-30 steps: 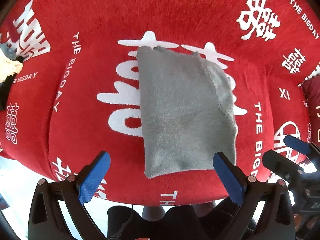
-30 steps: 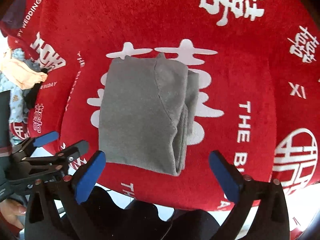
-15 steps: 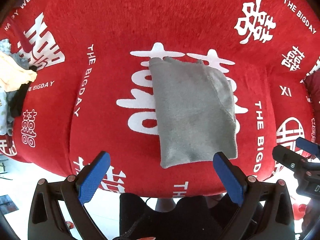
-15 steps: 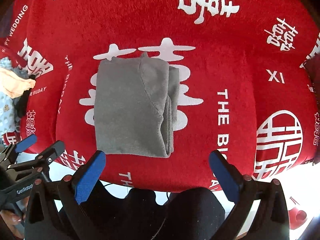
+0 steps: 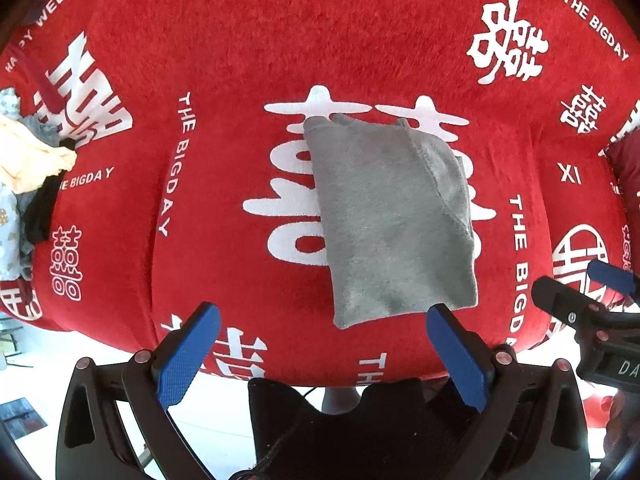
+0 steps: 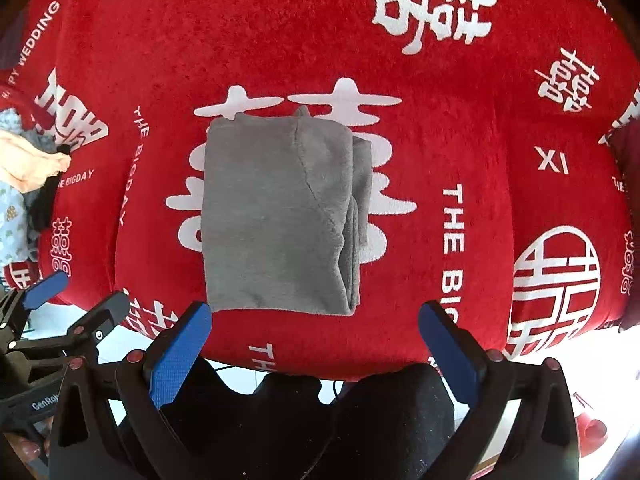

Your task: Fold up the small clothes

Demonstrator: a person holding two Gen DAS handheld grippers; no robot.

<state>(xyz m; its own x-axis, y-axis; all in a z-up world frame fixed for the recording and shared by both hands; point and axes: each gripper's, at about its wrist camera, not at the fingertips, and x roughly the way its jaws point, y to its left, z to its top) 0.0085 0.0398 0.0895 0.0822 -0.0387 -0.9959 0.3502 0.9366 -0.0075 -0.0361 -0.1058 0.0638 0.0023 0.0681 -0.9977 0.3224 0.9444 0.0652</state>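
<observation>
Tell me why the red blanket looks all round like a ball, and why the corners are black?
Left wrist view: the fisheye lens bends the flat red cloth with white lettering into a dome, and the corners go black. Right wrist view: the same bulge; the folded grey fleece garment stays sharp, while bright daylight whitens the floor at the bottom right.

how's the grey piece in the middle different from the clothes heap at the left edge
The grey garment is folded flat into a neat rectangle; the clothes pile is a loose, crumpled heap. The grey garment is one plain colour; the pile mixes peach, black and pale patterned pieces. Both lie on the red printed cloth, untouched by either gripper.
</observation>
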